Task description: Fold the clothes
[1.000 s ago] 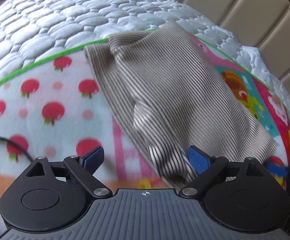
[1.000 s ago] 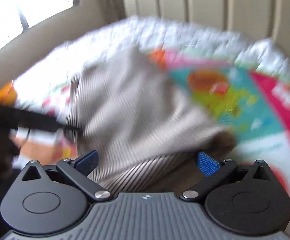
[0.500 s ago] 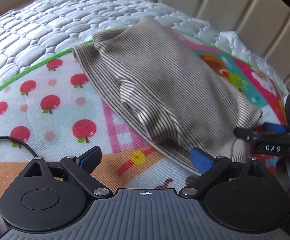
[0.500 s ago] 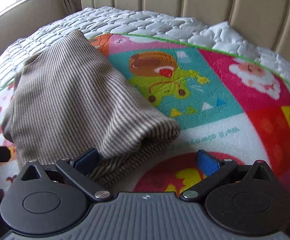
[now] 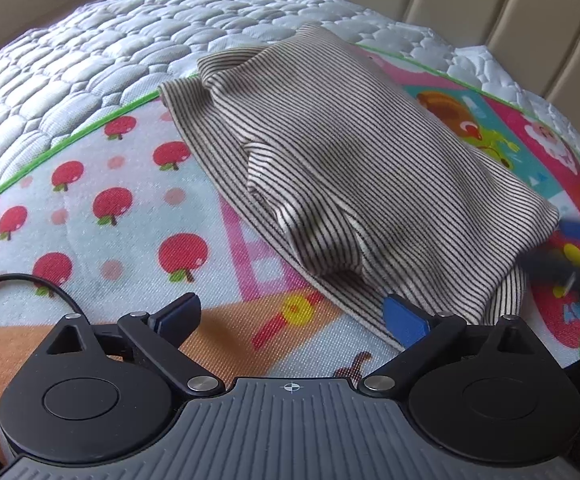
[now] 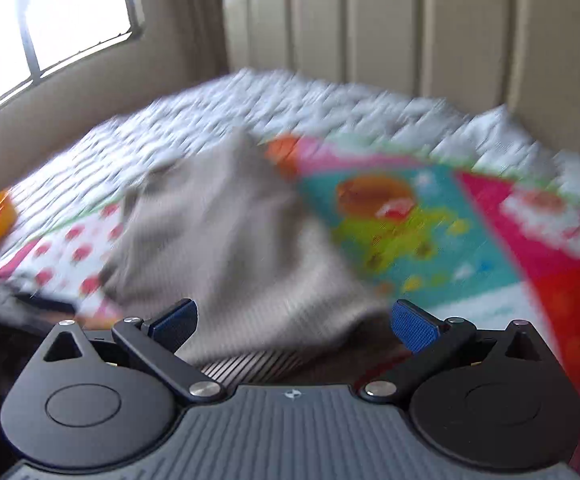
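Here I see the striped garment (image 5: 354, 184) lying folded in a bundle on the colourful play mat (image 5: 101, 216), which is spread over the white quilted mattress (image 5: 101, 60). My left gripper (image 5: 294, 316) is spread wide and holding nothing, its right pad at the cloth's near edge. My right gripper (image 6: 294, 322) is also wide and empty, above the garment's near corner; that view is blurred.

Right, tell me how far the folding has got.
Done, it seems: the striped garment lies doubled into a compact bundle on the colourful play mat, though a loose fold bulges near the front edge. In hand: nothing; the left gripper and right gripper are both open and empty. Left: perhaps smoothing that bulge or one more fold.
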`<state>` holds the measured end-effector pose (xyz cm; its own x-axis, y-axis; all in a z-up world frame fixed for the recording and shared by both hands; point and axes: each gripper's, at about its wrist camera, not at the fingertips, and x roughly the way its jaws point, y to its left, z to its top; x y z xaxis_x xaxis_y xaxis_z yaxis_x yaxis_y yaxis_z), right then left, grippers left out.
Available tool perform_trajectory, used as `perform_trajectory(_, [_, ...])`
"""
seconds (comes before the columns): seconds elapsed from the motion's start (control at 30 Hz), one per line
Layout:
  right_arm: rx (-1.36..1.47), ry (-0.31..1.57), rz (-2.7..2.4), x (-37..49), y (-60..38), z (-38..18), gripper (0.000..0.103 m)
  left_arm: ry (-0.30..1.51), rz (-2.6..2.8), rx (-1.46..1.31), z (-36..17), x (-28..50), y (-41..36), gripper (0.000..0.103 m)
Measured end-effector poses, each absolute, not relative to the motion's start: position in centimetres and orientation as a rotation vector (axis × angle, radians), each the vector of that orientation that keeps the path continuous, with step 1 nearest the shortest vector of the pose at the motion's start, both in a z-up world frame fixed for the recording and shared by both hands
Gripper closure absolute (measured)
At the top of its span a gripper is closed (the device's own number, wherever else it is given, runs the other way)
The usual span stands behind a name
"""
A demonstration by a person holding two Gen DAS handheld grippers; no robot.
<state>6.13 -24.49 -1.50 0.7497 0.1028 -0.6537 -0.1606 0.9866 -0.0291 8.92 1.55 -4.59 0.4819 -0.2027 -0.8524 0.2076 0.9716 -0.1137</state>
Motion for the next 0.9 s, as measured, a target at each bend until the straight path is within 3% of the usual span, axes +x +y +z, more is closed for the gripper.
perform_trajectory(0.07, [-0.119,0.663,0.105,6.8,-25.1,-0.9,0.001,1.038,-0.248,0.017,-4.6,8.9,1.5,0.002])
perform_trajectory(0.2, [-0.13,0.75,0.165,9.9,-26.0,-1.7,0.039,1.031,-0.248,0.012,-4.4,8.8,1.5,0.002])
perform_trajectory(0.4, [0.04,0.891,0.294,13.9,-27.8,-3.0,0.032,1.06,-0.367,-0.243,-3.8,11.3,2.1,0.004])
perform_trajectory(0.5, [0.082,0.932,0.344,14.7,-28.2,-3.8,0.033,1.088,-0.338,-0.286,-4.8,13.7,1.7,0.02])
perform_trajectory(0.7, [0.226,1.006,0.4,13.2,-27.3,-5.4,0.037,1.025,-0.345,-0.28,-4.8,18.6,1.5,0.037])
perform_trajectory(0.9, [0.112,0.961,0.449,9.8,-22.8,-5.0,0.036,0.989,-0.316,-0.224,-4.4,22.3,1.7,0.033])
